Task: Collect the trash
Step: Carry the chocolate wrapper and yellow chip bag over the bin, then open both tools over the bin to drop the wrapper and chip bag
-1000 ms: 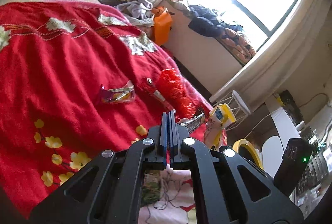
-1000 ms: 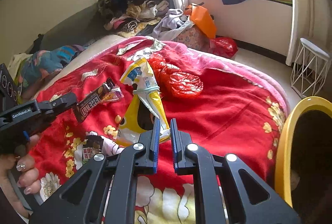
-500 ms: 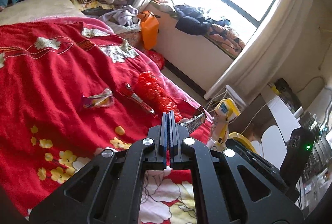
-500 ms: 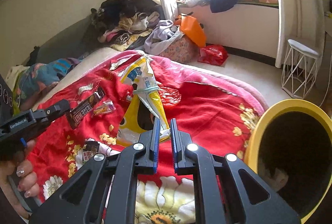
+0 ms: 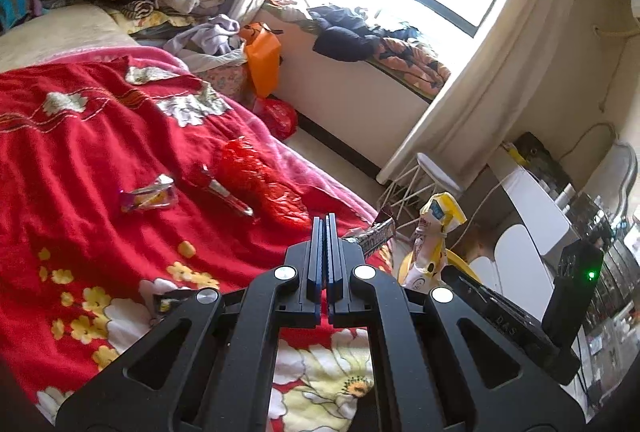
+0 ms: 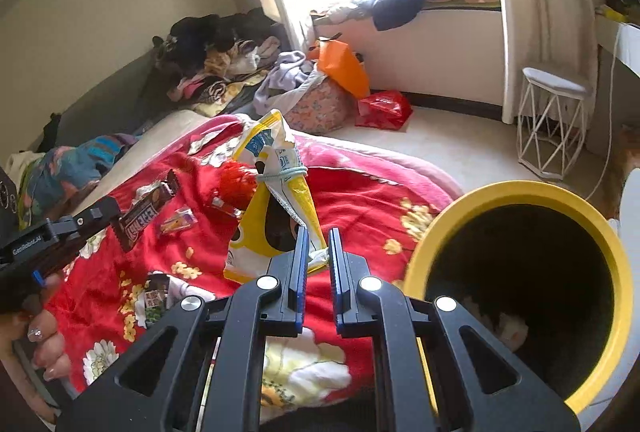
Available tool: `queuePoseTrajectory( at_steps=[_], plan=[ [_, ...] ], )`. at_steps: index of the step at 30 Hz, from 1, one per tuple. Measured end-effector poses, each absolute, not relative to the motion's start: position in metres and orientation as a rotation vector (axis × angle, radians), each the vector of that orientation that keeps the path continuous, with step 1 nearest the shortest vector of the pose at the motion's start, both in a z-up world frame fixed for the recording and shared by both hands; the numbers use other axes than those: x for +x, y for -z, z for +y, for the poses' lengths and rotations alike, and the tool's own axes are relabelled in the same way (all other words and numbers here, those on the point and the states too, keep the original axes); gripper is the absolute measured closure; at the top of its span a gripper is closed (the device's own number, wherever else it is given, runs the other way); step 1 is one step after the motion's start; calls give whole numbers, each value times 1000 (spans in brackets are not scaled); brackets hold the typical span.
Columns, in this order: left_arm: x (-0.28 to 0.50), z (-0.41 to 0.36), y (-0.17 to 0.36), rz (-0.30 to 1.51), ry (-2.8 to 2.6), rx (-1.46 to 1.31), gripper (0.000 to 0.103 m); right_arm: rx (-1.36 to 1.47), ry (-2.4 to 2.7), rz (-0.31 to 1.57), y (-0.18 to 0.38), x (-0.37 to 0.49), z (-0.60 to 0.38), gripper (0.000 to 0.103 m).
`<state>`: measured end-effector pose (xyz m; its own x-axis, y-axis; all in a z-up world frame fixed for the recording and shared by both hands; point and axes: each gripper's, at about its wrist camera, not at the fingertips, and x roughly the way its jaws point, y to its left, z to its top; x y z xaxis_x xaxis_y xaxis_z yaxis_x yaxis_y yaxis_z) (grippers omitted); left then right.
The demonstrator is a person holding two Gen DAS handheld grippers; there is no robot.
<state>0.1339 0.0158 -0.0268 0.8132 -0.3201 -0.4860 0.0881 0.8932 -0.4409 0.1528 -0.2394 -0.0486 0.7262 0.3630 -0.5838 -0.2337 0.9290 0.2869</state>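
A bed covered by a red floral blanket fills most of both views, its near edge printed with large white and yellow flowers; beside the bed stands a yellow-rimmed bin, its dark mouth open toward the right wrist camera with some pale scraps lying at the bottom; beyond it a white wire stool stands on the floor near the curtain. The right gripper is clenched on the lower edge of a yellow and white snack bag, knotted with a cord near its top, which hangs above the blanket just left of the bin rim; the left gripper, held by a hand, has its jaws pressed together on the end of a dark chocolate bar wrapper, raised above the blanket. Still lying on the blanket are a crumpled red plastic bag, a thin red and silver wrapper touching its left side, a small clear and purple candy wrapper a little apart from that, and a small dark wrapper on the flowers near the bed's edge.
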Motion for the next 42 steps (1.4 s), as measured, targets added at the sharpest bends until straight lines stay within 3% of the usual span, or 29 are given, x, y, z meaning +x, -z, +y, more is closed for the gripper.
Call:
queuePoseTrajectory(
  at_steps=[42],
  plan=[
    [159,-142,44,658,443,-215,103,389,19,717,74,138,-401,93]
  ],
)
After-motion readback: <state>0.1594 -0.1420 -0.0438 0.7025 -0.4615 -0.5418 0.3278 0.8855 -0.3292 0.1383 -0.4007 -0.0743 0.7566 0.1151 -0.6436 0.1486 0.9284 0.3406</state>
